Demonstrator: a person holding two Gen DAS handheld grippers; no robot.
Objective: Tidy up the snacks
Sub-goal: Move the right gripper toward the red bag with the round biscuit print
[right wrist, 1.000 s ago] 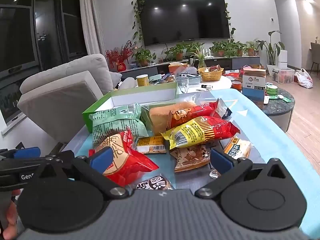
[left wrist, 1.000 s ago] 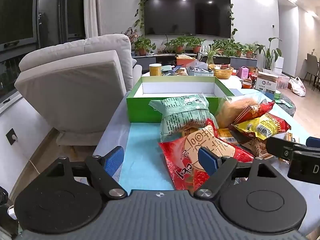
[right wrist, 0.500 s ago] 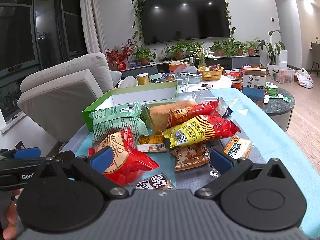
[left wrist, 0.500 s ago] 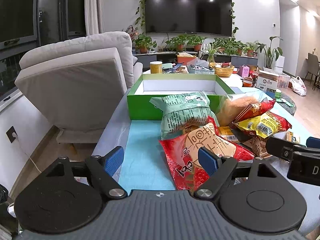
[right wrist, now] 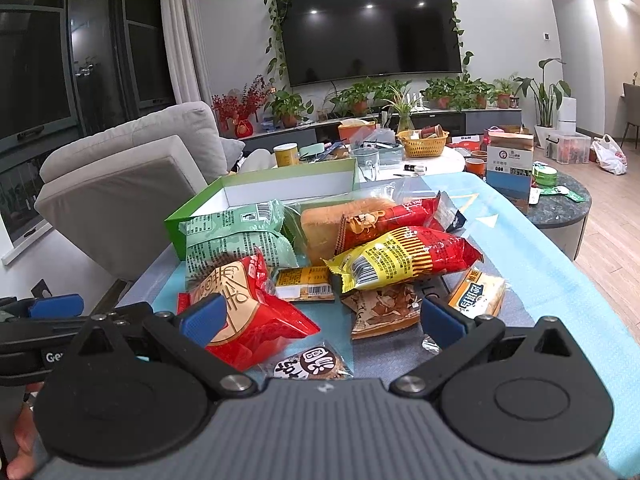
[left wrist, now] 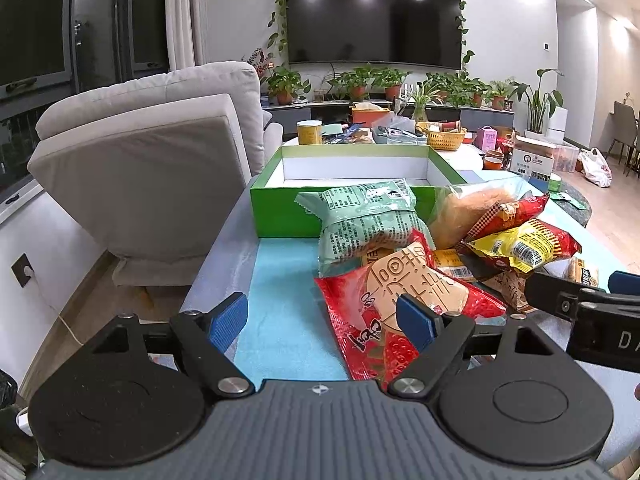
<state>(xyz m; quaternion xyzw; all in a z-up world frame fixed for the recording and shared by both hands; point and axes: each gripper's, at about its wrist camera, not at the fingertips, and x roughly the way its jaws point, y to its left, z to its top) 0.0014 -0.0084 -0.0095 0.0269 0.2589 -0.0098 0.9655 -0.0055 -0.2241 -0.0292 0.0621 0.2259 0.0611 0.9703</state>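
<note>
Nothing has gone into the green box (left wrist: 280,216) yet, as far as I can see: its white inside looks bare, though the near wall hides part of the floor. So I judge the sorting is at its very start, with every packet left to move.

Going from the left, my left tongs (left wrist: 322,318) hang wide open over the blue cloth (left wrist: 280,320) on the tabletop (left wrist: 218,264), holding nothing; their right finger sits in front of the red packet (left wrist: 400,300), and whether it touches I cannot tell. Behind that lies the pale green packet (left wrist: 364,220), leaning against the box's near wall. Next comes the bread loaf in clear wrap (right wrist: 324,224), with a long red packet (right wrist: 384,216) lying across it, and the yellow and red packet (right wrist: 404,258) piled in front. Under that pile sit a small yellow bar (right wrist: 304,282) and a brown packet (right wrist: 384,310). Nearest me is a small round biscuit pack (right wrist: 308,364), and off to the right an orange and white pack (right wrist: 478,290). My right tongs (right wrist: 322,318) are also spread wide and empty, low over the near edge of the heap.

The packets overlap, so pulling a lower one would likely drag its neighbours; the top ones should go first. The pale green packet lies in the straight path to the box. Left of the tabletop stands a grey armchair (left wrist: 140,168), well clear. Beyond the box, a yellow tin (left wrist: 309,132), a wicker basket (left wrist: 440,138) and other clutter crowd a second table.
</note>
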